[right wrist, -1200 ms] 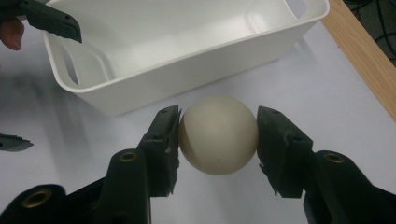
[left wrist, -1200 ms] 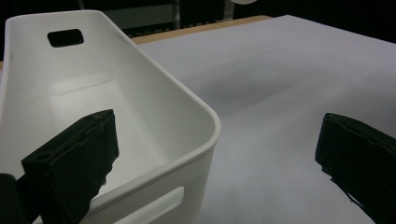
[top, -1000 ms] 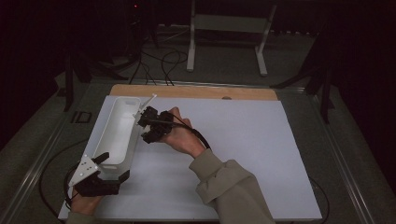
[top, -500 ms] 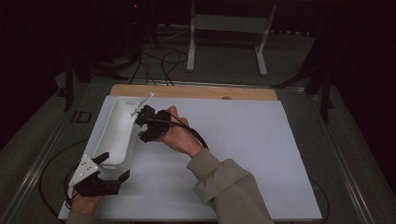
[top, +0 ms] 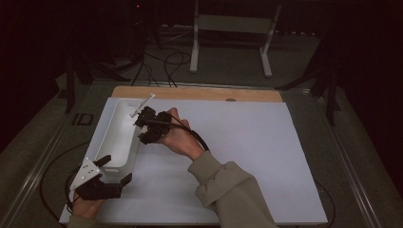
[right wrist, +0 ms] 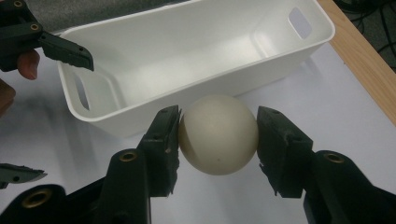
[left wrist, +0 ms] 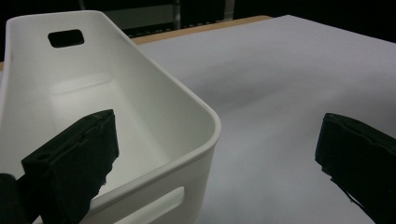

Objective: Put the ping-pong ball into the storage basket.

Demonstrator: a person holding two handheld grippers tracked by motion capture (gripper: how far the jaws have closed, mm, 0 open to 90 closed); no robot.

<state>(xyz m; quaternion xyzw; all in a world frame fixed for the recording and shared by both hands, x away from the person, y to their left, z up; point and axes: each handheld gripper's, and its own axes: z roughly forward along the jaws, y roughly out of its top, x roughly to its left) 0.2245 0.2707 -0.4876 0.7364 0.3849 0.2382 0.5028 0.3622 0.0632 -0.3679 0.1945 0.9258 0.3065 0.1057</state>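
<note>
Ball [right wrist: 218, 135] clenched in my right fingers [right wrist: 166, 140], bin [right wrist: 196, 51] at twelve o'clock; left fingers [left wrist: 70, 163] released astride its rim; next, lift over and drop

White sheet [top: 247, 156] on table; metal stand [top: 231, 28] behind.

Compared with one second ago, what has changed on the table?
Nothing has visibly changed. The right gripper is still shut on the white ball beside the white bin. The left gripper still stands open at the bin's near end.
</note>
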